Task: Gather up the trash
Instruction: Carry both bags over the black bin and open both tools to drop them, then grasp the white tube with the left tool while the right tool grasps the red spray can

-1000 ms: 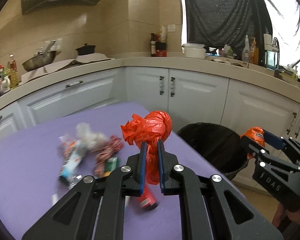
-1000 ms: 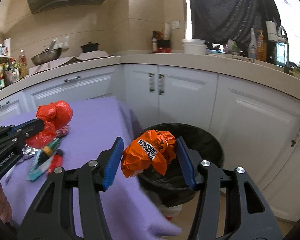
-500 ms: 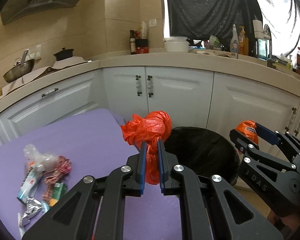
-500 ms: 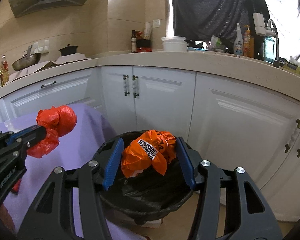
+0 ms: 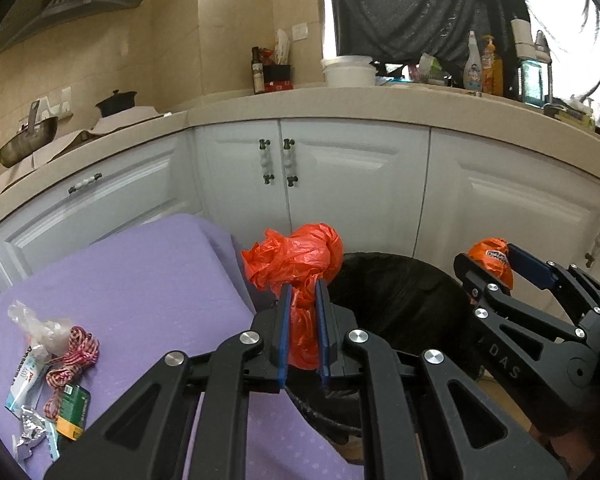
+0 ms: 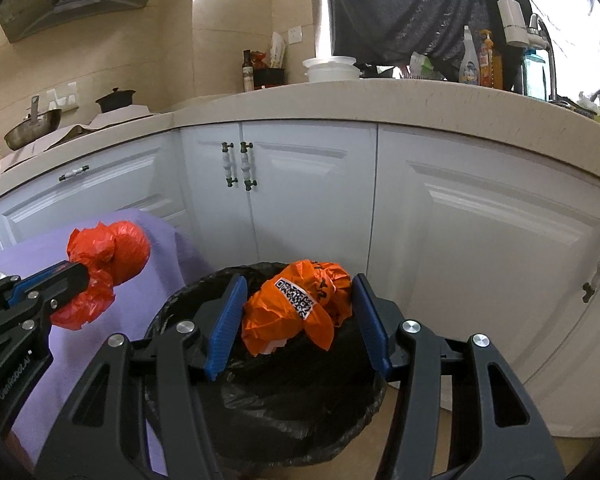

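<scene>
My left gripper [image 5: 302,292] is shut on a crumpled red plastic bag [image 5: 298,264] and holds it at the table's right edge, beside the bin; it also shows in the right wrist view [image 6: 104,264]. My right gripper [image 6: 298,292] is shut on an orange plastic bag with a QR label [image 6: 296,304] and holds it over the black-lined trash bin [image 6: 284,392]. In the left wrist view the bin [image 5: 396,300] lies between both grippers, and the orange bag [image 5: 492,260] sits in the right gripper's jaws.
Several small pieces of trash [image 5: 52,364] lie on the purple table [image 5: 140,280] at the left: wrappers, a red-white string, clear plastic. White cabinets [image 6: 300,200] and a countertop with bottles stand close behind the bin.
Both grippers have moved right, from over the table toward the bin, each still holding its bag. The right gripper now hangs over the bin's opening.
</scene>
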A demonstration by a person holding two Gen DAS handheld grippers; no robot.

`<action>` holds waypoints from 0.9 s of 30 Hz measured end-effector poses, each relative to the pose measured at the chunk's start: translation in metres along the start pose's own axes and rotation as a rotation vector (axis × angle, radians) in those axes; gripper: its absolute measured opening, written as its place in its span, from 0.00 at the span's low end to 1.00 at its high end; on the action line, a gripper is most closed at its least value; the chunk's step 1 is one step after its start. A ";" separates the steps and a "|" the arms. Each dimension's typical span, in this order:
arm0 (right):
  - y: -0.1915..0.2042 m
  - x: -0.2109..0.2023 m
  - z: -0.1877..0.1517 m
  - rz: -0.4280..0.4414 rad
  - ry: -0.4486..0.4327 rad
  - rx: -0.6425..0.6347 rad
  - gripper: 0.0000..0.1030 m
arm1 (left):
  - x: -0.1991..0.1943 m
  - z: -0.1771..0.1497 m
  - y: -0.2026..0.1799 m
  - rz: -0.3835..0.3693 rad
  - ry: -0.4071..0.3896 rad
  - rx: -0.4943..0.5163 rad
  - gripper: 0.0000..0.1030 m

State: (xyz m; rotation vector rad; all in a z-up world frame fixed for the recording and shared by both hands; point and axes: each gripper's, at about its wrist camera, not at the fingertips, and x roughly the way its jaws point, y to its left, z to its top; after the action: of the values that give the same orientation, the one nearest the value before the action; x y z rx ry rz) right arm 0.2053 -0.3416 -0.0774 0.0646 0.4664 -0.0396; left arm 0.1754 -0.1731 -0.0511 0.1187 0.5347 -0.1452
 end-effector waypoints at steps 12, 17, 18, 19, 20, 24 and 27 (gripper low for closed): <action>-0.004 0.011 0.001 -0.016 0.004 0.032 0.71 | 0.002 0.004 0.000 0.016 -0.011 -0.010 0.44; -0.002 0.004 0.000 -0.016 0.007 0.033 0.71 | -0.007 0.005 0.007 0.025 -0.022 -0.016 0.48; -0.001 0.002 0.000 -0.015 0.007 0.032 0.71 | -0.010 0.005 0.008 0.029 -0.027 -0.015 0.49; 0.000 -0.001 -0.001 -0.014 0.007 0.031 0.71 | -0.013 0.004 0.011 0.035 -0.032 -0.014 0.49; 0.002 -0.003 -0.002 -0.012 0.008 0.030 0.71 | -0.015 0.003 0.013 0.039 -0.034 -0.014 0.49; 0.014 -0.014 -0.005 0.013 0.015 0.028 0.71 | -0.025 -0.001 0.026 0.058 -0.030 -0.025 0.49; 0.027 -0.022 -0.008 0.037 0.019 0.019 0.71 | -0.034 -0.008 0.040 0.081 -0.028 -0.037 0.49</action>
State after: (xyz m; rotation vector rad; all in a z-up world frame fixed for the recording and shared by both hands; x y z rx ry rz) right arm 0.1837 -0.3133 -0.0728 0.0925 0.4840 -0.0076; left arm 0.1493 -0.1294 -0.0376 0.1021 0.5040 -0.0574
